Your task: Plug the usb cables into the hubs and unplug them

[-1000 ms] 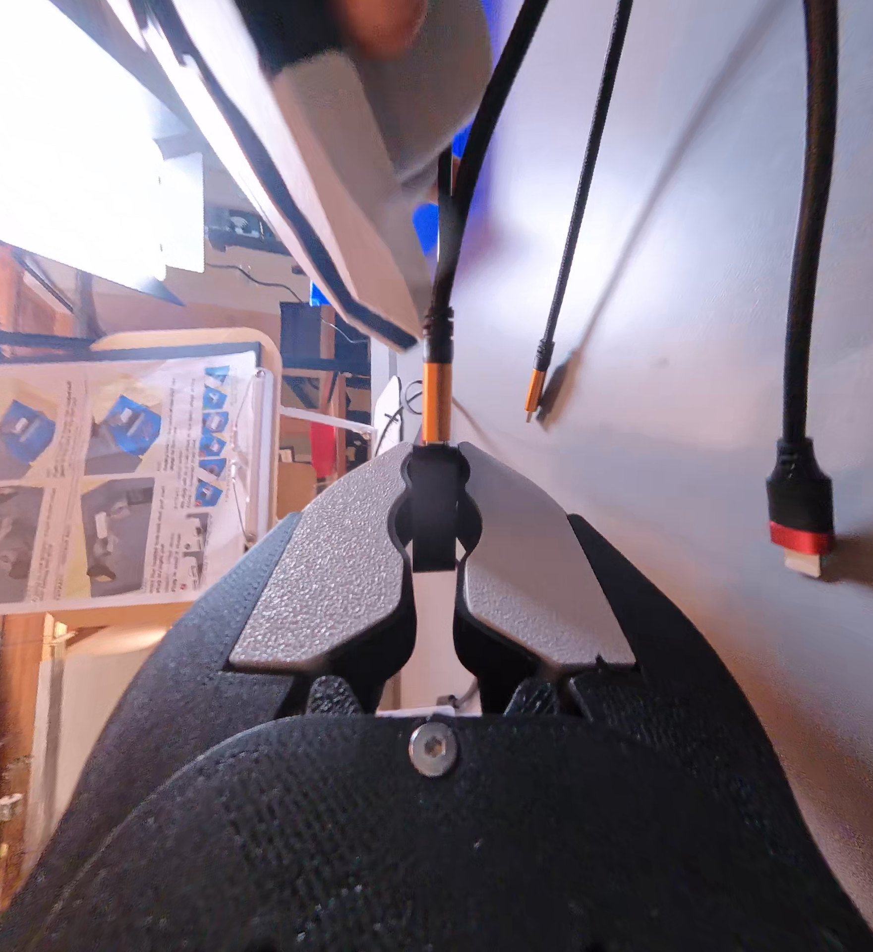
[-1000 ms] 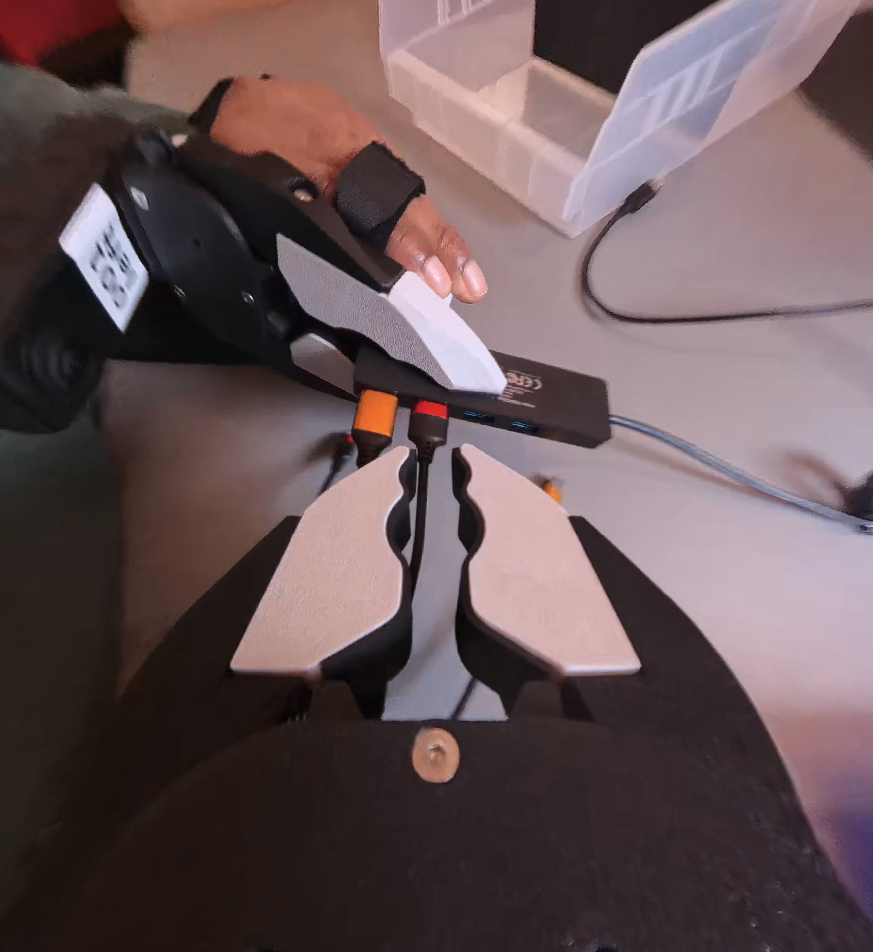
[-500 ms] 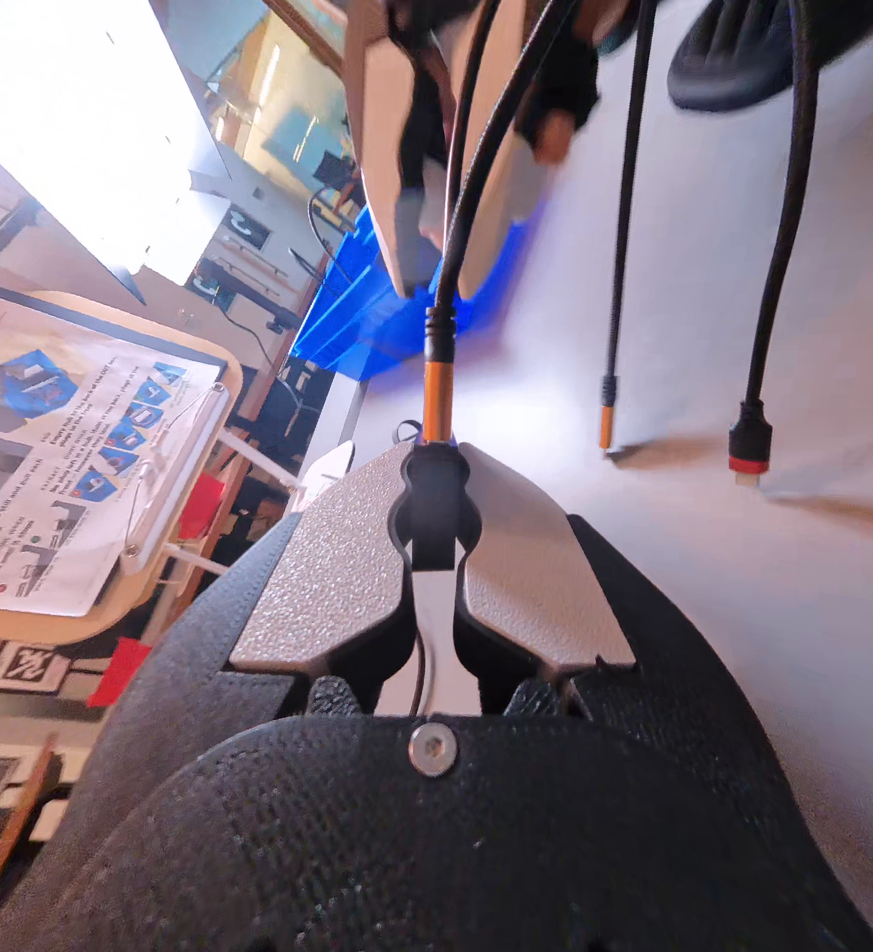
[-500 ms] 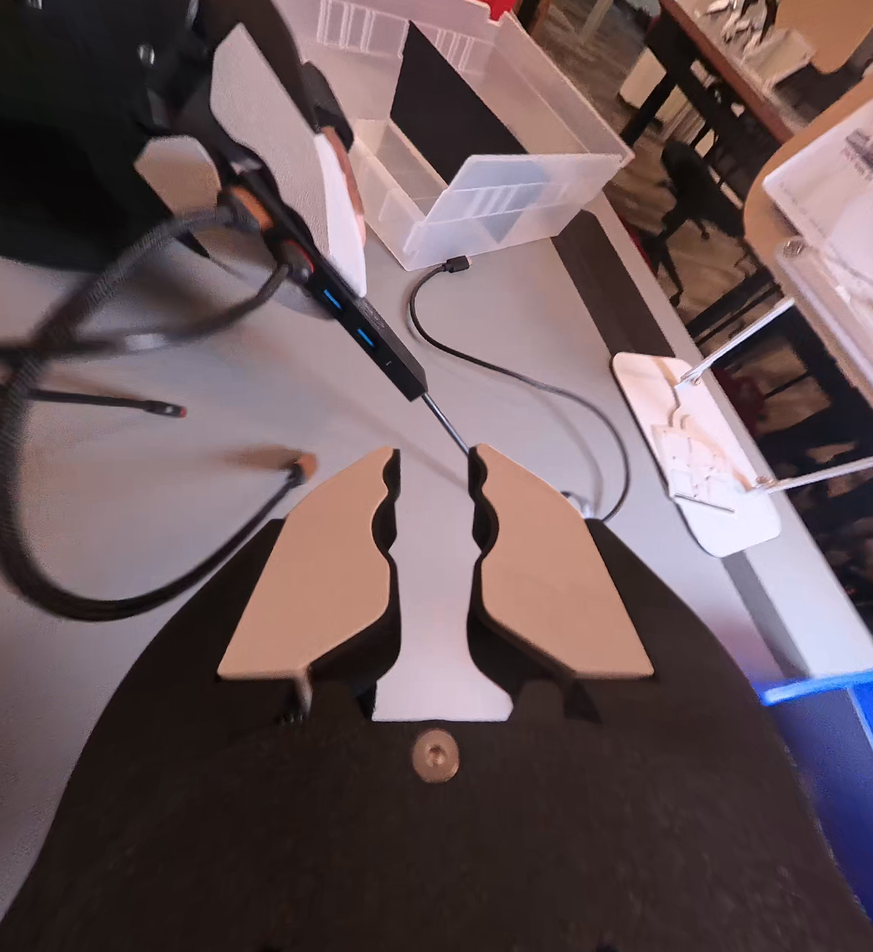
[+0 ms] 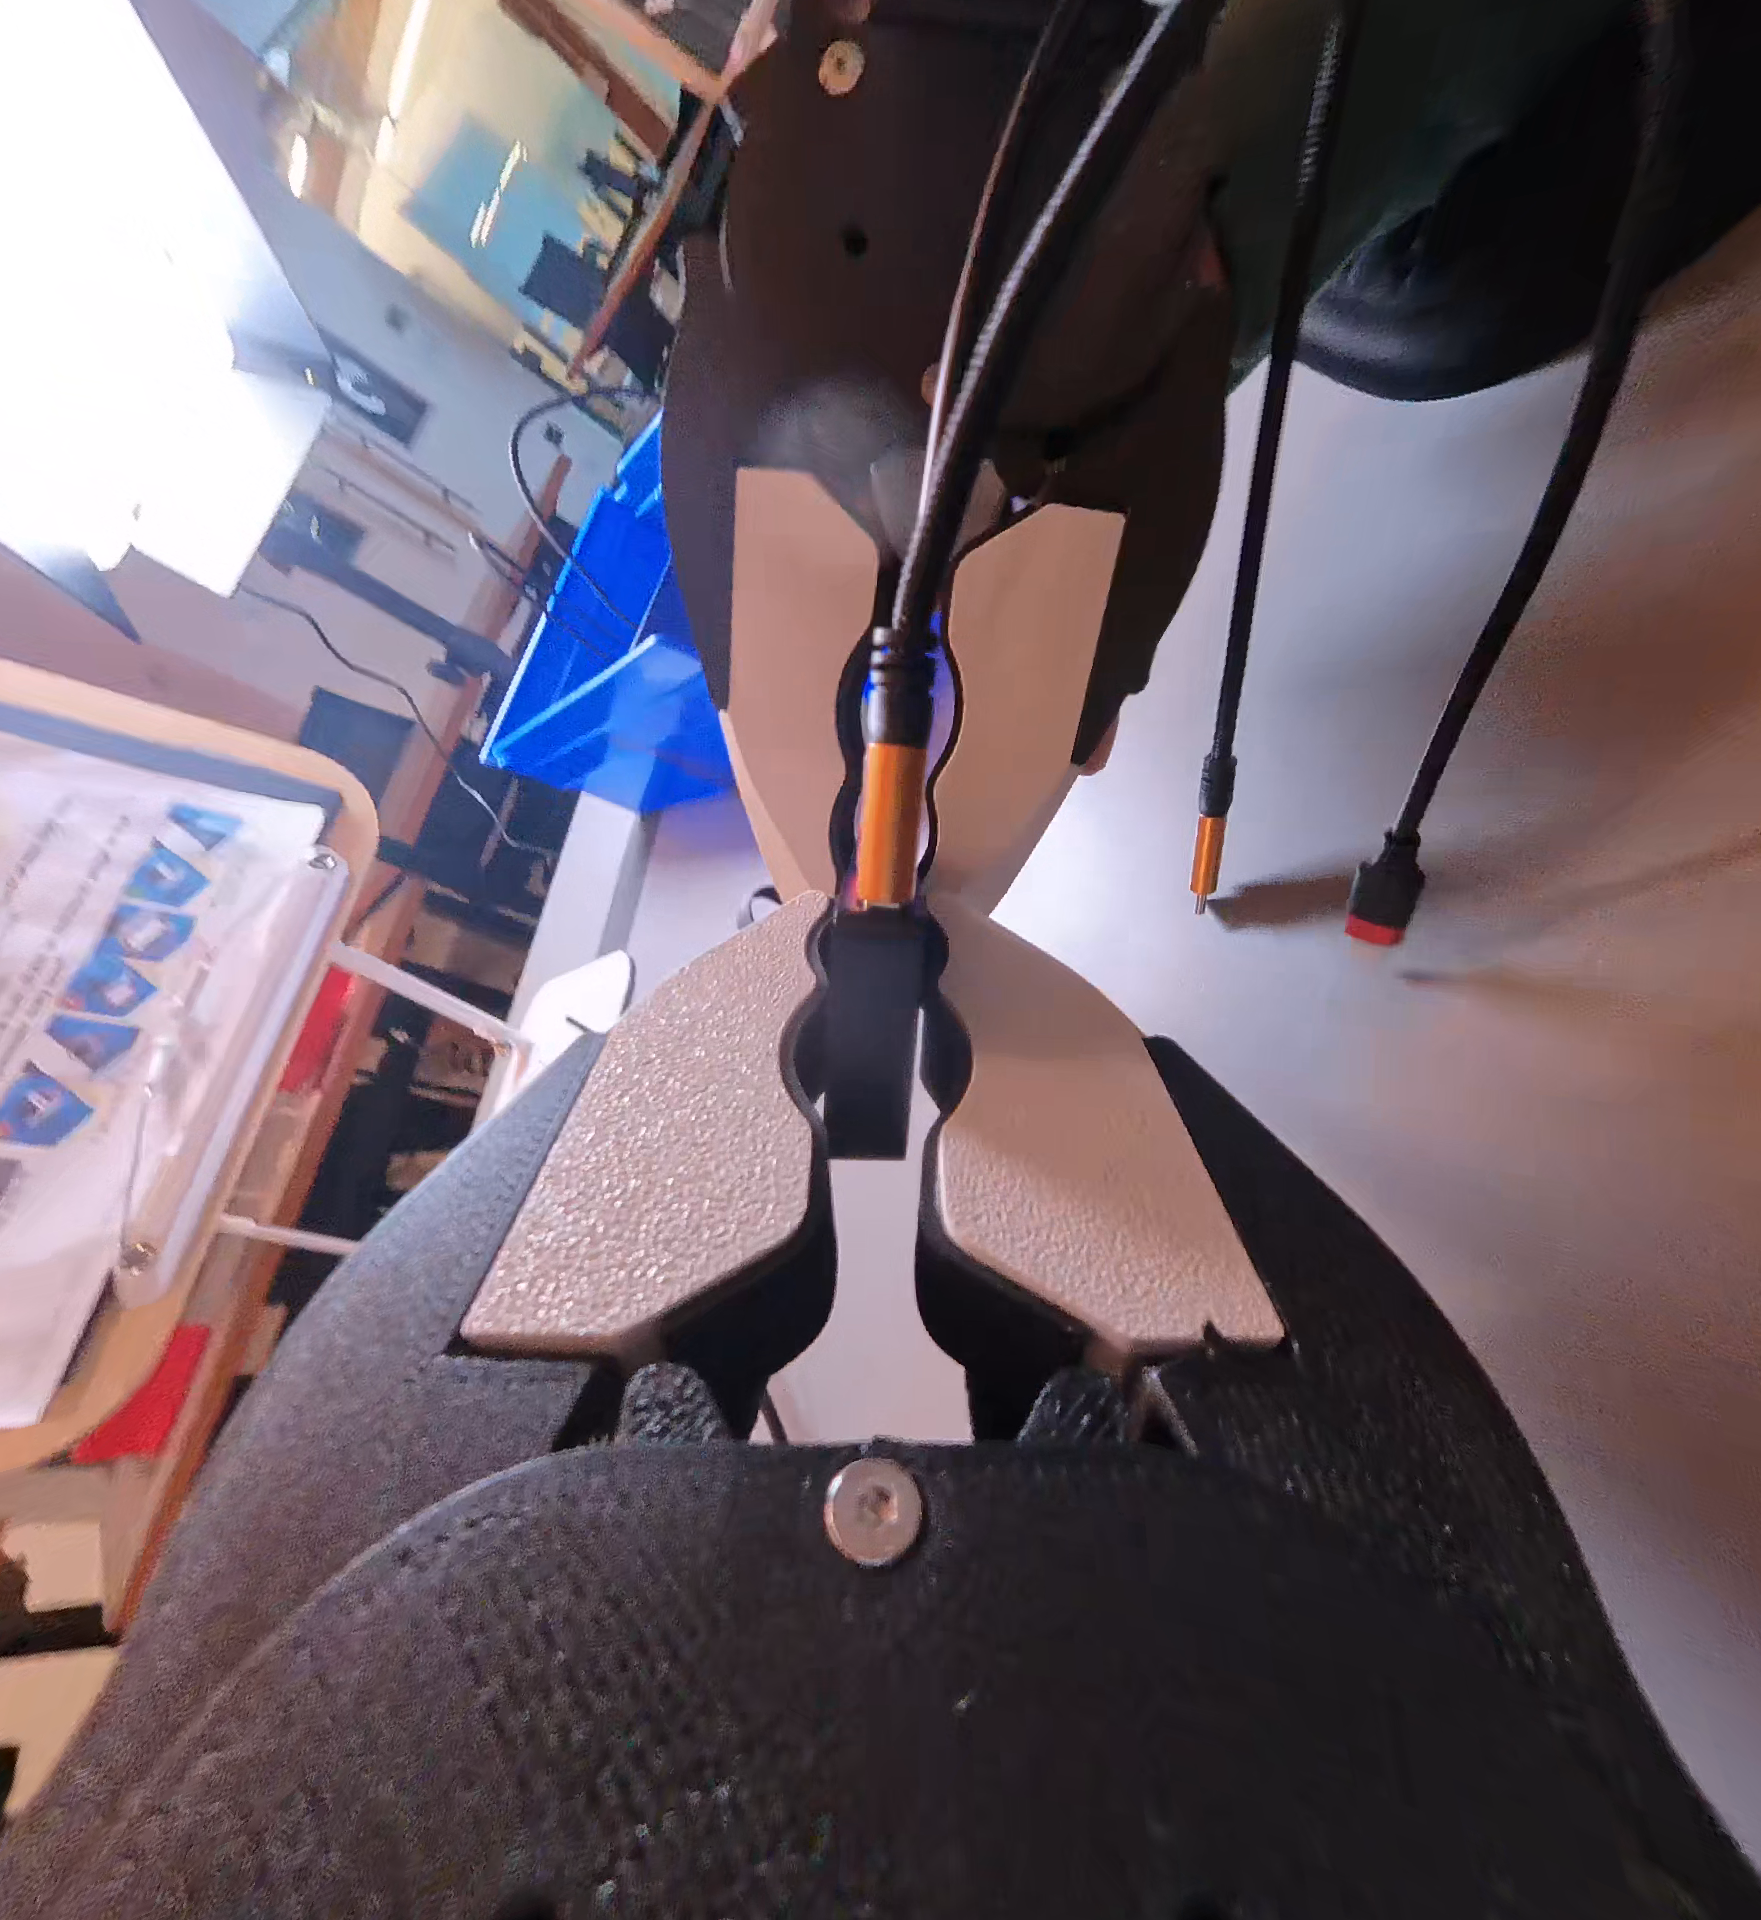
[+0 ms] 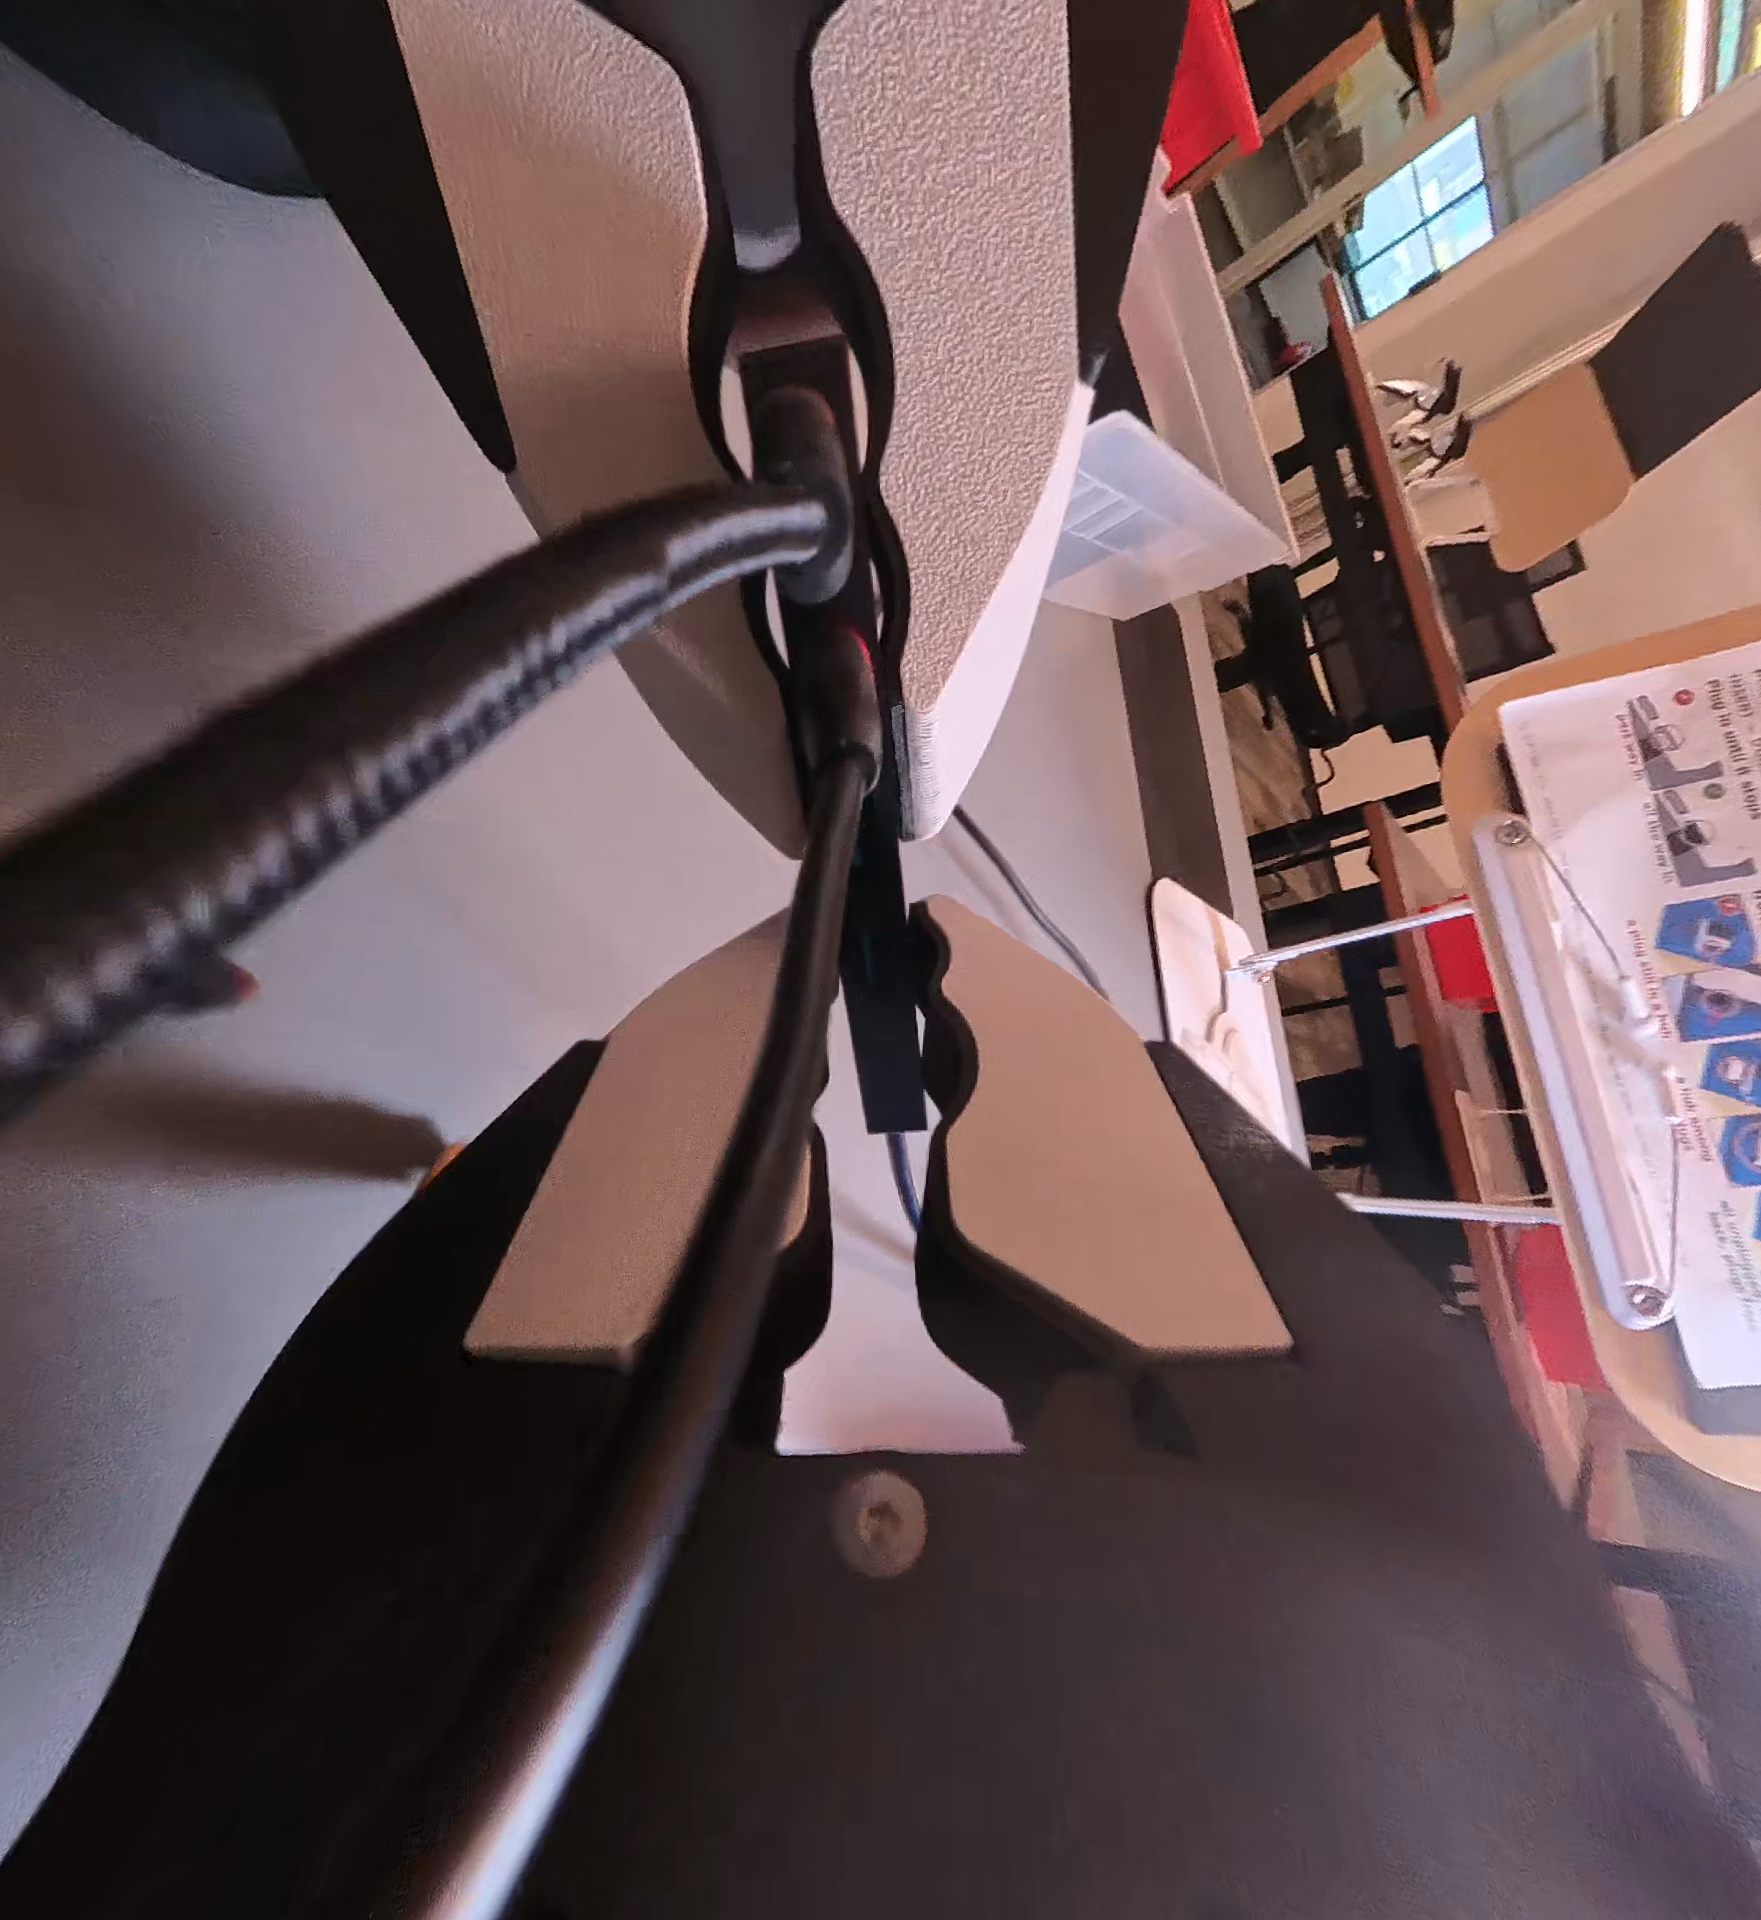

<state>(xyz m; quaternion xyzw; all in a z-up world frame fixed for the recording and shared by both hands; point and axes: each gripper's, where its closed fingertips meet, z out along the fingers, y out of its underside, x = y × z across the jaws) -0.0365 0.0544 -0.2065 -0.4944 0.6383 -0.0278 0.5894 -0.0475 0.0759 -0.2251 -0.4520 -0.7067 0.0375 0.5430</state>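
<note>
Closing in since half a second ago, the right tongs now straddle, jaws parted, the orange plug seated in the black hub that the left tongs clamp above the grey tabletop, cable ends blurred.

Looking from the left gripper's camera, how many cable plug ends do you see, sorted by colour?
Orange: 2, the thick orange plug at the hub and the thin orange plug lying loose
Red-banded: 1, the red-banded plug, also loose
Total: 3
</note>
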